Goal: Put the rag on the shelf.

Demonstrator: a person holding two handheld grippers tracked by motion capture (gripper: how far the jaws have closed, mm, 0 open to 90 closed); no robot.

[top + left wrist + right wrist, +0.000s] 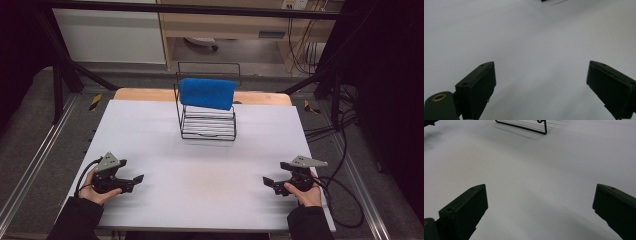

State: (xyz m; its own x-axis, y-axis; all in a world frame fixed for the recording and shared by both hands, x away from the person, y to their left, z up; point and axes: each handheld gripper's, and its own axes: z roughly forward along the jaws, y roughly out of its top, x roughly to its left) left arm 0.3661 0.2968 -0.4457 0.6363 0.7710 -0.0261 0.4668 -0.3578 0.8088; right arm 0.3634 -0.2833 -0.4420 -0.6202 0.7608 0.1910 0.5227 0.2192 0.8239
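Left gripper (134, 181): jaws spread wide, empty, low over the table (210, 170).
Right gripper (270, 182): same, gaping, empty.
Blue sponge (207, 93): perched on the wire rack (209, 127), well apart.

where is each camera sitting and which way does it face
High view: above the person's side, looking forward and down on the white table, the black wire rack with the blue sponge-like block on it; both forearms, left gripper and right gripper show.
Left gripper view: rides the left gripper, low over the table; its two black jaws stand wide apart.
Right gripper view: rides the right gripper, facing the rack's base; jaws wide apart.
Shared: the high and right gripper views both show the rack.
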